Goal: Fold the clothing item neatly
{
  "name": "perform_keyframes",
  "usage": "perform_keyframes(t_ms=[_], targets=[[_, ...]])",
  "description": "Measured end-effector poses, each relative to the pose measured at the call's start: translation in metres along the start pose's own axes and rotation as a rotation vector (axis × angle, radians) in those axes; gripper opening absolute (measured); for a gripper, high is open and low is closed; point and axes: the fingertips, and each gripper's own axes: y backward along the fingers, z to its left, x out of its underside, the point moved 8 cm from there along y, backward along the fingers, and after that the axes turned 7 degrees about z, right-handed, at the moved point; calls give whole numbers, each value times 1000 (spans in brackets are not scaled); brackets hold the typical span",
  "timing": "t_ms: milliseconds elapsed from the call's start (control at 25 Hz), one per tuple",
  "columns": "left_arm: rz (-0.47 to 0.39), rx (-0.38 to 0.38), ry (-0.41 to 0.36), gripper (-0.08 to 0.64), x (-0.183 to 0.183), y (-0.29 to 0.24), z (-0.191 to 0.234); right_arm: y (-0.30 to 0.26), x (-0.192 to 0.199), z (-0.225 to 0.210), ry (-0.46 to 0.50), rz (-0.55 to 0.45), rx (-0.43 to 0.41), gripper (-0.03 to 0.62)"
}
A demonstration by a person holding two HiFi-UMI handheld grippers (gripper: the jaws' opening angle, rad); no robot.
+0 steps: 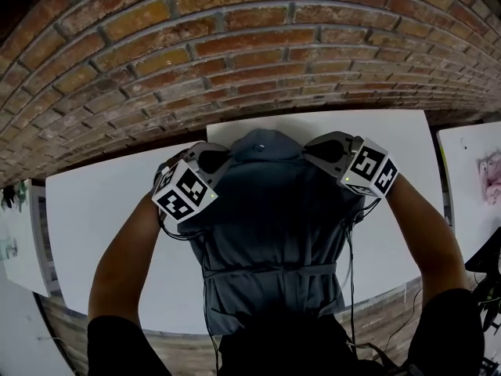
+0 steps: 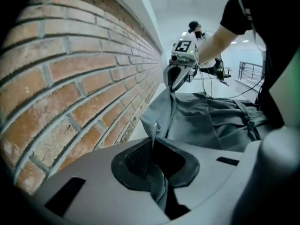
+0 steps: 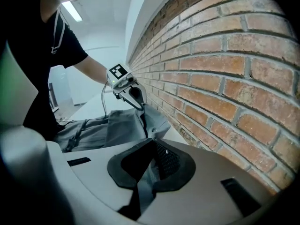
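Left tool (image 1: 211,160), right tool (image 1: 326,149) pinch garment (image 1: 274,233), length wallward

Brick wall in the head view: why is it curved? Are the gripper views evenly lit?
Head view: wide-angle distortion bows the brick wall; top-left corner is dark. Left gripper view: hall behind washes out, grey garment is dim. Right gripper view: likewise, with a glaring ceiling light.

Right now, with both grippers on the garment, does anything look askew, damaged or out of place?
Nothing stands out. The left gripper and right gripper are each shut on an upper corner of the grey garment, roughly level; the rest lies spread on the white table, slightly bunched at its waist tie.
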Motion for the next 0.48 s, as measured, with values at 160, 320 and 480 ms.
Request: perform_keyframes(t_ms=[160, 320, 480], targets=[[-45, -45, -104, 15, 0, 20, -25, 4, -2, 24, 74, 11, 26, 17], [-48, -110, -281, 15, 10, 32, -51, 4, 1, 46, 200, 30, 78, 17], [-16, -169, -537, 16, 31, 30, -81, 2, 11, 60, 296, 63, 117, 17]])
